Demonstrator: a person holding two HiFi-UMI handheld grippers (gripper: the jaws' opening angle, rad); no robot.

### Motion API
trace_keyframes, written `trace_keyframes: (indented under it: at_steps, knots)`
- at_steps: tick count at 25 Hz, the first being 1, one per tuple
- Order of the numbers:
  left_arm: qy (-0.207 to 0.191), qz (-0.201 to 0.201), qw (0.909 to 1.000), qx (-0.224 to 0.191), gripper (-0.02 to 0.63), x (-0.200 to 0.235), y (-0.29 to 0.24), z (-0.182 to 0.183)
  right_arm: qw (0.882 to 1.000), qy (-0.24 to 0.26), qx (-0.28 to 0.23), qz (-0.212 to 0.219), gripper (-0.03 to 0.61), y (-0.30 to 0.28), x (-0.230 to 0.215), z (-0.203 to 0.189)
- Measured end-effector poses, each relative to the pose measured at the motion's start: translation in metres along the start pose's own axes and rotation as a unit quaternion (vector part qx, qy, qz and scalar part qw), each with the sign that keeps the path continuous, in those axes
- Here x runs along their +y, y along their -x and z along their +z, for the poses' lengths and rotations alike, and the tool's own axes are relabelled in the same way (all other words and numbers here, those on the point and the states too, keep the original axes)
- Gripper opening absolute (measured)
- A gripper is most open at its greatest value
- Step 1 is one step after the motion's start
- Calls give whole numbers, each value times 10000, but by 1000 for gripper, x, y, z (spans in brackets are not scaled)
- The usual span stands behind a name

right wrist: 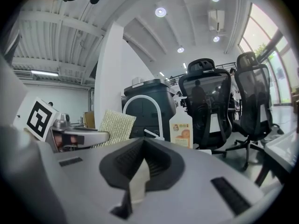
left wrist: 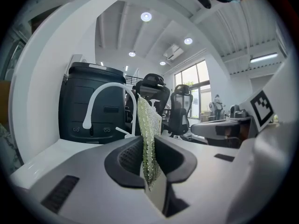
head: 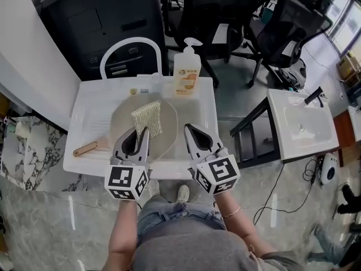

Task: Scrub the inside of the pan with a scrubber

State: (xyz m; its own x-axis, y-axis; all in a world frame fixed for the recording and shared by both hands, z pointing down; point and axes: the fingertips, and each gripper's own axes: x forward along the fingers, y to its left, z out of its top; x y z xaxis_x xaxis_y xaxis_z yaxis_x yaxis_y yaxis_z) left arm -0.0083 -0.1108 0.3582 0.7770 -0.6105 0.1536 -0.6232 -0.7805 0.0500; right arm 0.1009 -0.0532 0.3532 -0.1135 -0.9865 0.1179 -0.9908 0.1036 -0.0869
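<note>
At the near edge of the sink (head: 90, 114) we held both tongs side by side, pointing away from us. The left tongs (head: 143, 131) were pinched on the lower edge of the scrubber (head: 148, 117), a greenish mesh pad that stood out beyond the tips and showed edge-on in the left gripper view. The right tongs (head: 188, 127) were closed on nothing, just beside the left pair and over the near right rim of the pan (head: 121, 117). The pan lay in the basin with its pale inside facing up and its wooden handle (head: 86, 148) reaching left onto the sink's ledge. In the head view the scrubber hung over the middle of the pan; we could not tell whether it touched the surface.

We judged the scrubbing to be only at its start. To do it well, we would lay the pad flat on the pan floor instead of dragging one edge. We would grip deep enough that the mesh could not slip free, and work in overlapping circles from the centre out to the wall. The pan looked free to slide, so the right tongs might steady its rim.

Beyond the pan stood a soap bottle (head: 187, 69), a white faucet (head: 131, 43) arching to its left, then a black cabinet (head: 107, 21) and office chairs (head: 293, 27).
</note>
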Motion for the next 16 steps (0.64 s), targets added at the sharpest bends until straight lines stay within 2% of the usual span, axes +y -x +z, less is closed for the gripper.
trace_keyframes:
  at_steps: [16]
  knots:
    - [-15, 96, 9999, -137, 67, -6, 8, 3, 10000, -34, 14, 63, 9, 8, 0, -8]
